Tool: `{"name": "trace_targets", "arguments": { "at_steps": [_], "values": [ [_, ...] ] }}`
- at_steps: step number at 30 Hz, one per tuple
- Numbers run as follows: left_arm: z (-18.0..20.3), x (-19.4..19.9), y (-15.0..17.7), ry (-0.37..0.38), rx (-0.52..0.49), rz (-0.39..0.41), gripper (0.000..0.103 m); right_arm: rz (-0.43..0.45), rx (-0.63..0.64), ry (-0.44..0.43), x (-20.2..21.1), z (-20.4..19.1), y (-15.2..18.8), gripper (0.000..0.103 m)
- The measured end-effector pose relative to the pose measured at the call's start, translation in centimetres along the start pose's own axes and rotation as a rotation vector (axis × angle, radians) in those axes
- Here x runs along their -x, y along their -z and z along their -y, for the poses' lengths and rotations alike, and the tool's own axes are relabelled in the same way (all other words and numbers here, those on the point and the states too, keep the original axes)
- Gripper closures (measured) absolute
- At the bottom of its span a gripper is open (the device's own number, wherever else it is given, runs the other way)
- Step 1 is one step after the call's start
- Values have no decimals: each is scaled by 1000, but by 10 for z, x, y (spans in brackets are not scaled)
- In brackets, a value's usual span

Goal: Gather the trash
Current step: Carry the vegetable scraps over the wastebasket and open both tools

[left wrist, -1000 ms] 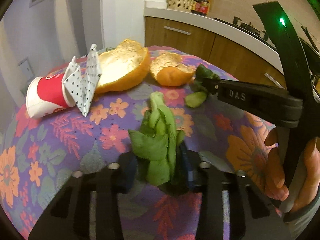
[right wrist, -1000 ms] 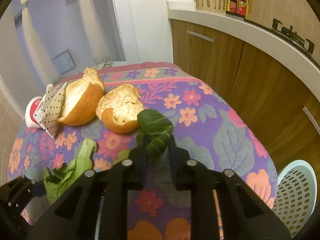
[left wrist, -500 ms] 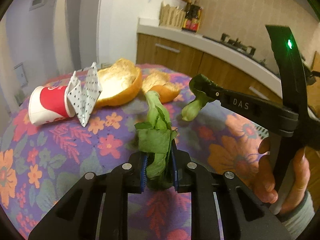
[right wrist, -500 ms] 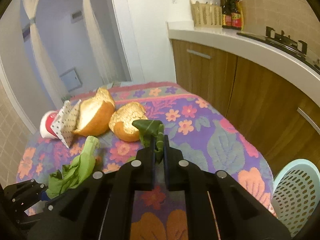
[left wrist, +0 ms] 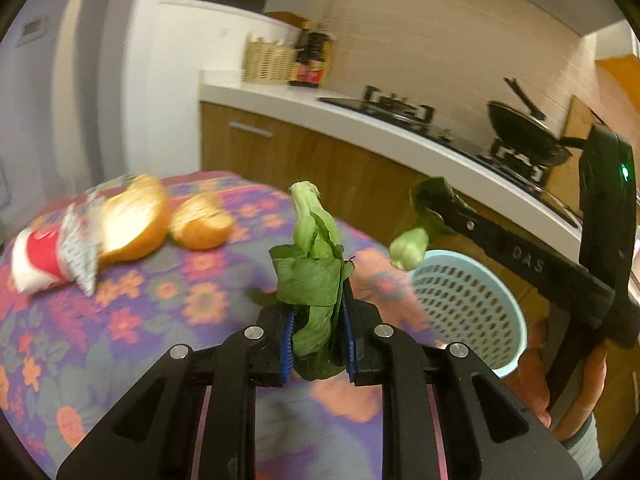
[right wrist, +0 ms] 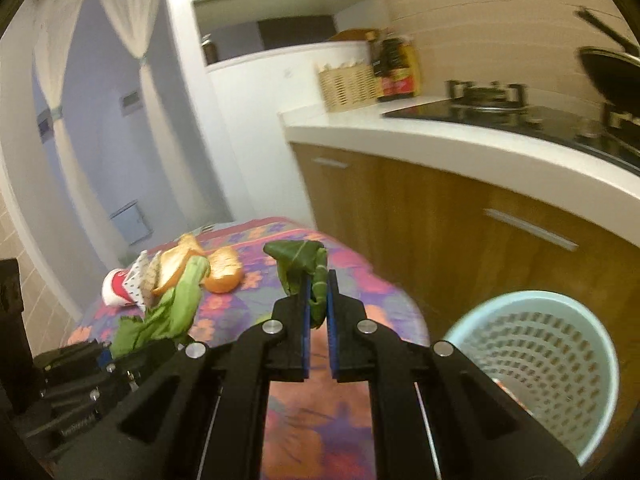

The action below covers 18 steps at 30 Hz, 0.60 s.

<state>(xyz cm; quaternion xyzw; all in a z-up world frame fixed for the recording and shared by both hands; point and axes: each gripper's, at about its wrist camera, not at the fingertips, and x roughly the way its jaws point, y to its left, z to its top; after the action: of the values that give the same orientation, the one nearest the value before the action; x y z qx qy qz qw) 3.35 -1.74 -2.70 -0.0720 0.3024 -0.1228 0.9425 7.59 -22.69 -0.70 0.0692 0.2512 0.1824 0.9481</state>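
Note:
My left gripper (left wrist: 318,312) is shut on a bunch of green vegetable leaves (left wrist: 314,264) and holds it above the flowered table (left wrist: 132,320). My right gripper (right wrist: 317,280) is shut on a smaller green leaf piece (right wrist: 298,260), also held above the table; that piece also shows in the left wrist view (left wrist: 416,236), near the light blue perforated basket (left wrist: 468,308). The basket stands on the floor at the table's right (right wrist: 548,364). Two orange peels (left wrist: 136,220) (left wrist: 202,226), a dotted folded paper (left wrist: 78,248) and a red-and-white cup (left wrist: 34,258) lie on the table.
A wooden kitchen cabinet with a white counter (right wrist: 460,148) runs behind the table and basket, holding a stove (right wrist: 488,96), a wicker basket and bottles. A pan (left wrist: 524,128) sits on the stove. A person's hand (left wrist: 560,392) holds the right gripper.
Both grippers have lifted their leaves higher off the table and swung right, so the blue basket has come into both views. The peels, paper and cup stay on the table.

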Motion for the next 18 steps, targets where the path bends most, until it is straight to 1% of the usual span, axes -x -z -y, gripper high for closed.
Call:
{"name": "trace_targets", "arguments": {
  "at_steps": [5,8,10,12,15,18],
  "values": [
    [47,-14,-7,54,-78,-9,86,15,-37,114,29,43,16,98],
    [80,-30,-9,98,-117,-29,86,-2,-82,157,38,70,29,98],
    [96,-42,-10,121,-134,-49,86,-22,-116,202,42,91,38,98],
    [114,-57,-7,147,-151,-82,86,-49,-154,242,44,111,48,98],
    [137,-78,-2,179,-179,-139,86,-115,-232,260,42,139,62,98],
    [154,-101,4,231,-186,-215,86,-172,-313,273,37,161,78,98]
  ]
}}
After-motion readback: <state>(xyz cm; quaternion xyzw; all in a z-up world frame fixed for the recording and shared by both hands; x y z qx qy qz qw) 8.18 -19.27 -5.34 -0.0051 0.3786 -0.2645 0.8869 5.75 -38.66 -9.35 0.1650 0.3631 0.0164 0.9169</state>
